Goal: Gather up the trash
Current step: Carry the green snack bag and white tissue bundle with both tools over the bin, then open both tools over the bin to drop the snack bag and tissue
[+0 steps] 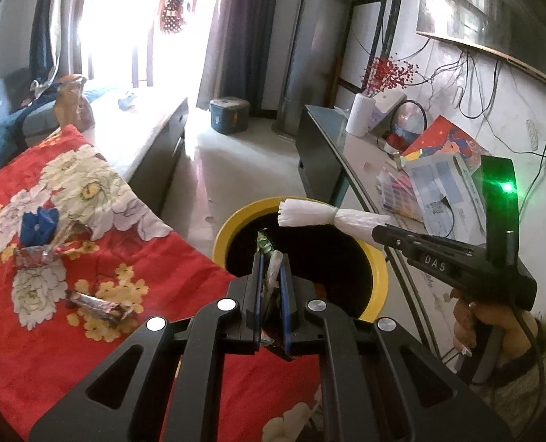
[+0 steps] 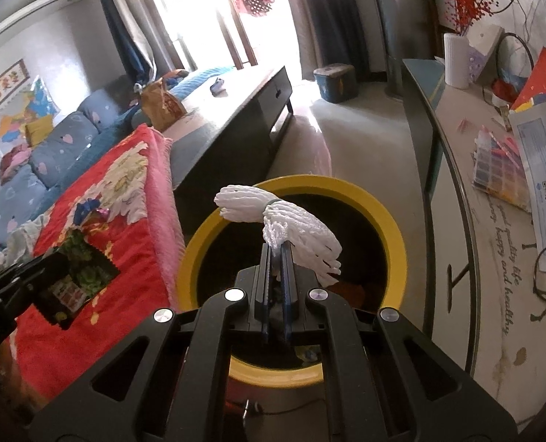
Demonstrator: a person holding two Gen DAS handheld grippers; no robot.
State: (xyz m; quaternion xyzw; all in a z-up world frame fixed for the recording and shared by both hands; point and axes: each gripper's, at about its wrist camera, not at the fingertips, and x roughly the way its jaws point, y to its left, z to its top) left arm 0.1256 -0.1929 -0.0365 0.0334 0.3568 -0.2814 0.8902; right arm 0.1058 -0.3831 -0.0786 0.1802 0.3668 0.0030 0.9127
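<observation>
Both my grippers, left (image 1: 271, 269) pinching a crumpled green foil wrapper (image 1: 273, 276), right (image 2: 276, 258) clamping white foam netting (image 2: 291, 228), hang over the round yellow-rimmed bin (image 2: 379, 210); I should release only when centred above its opening.

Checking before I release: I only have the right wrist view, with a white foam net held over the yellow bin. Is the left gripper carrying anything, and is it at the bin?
Observer: Yes. The left gripper is shut on a crumpled wrapper, with its tip over the near side of the bin opening.
Operator: Good, so my foam net and that wrapper both go in. Is any trash left that I can't see?
Observer: A brown wrapper lies on the red blanket, nearer the camera than the blue one.
</observation>
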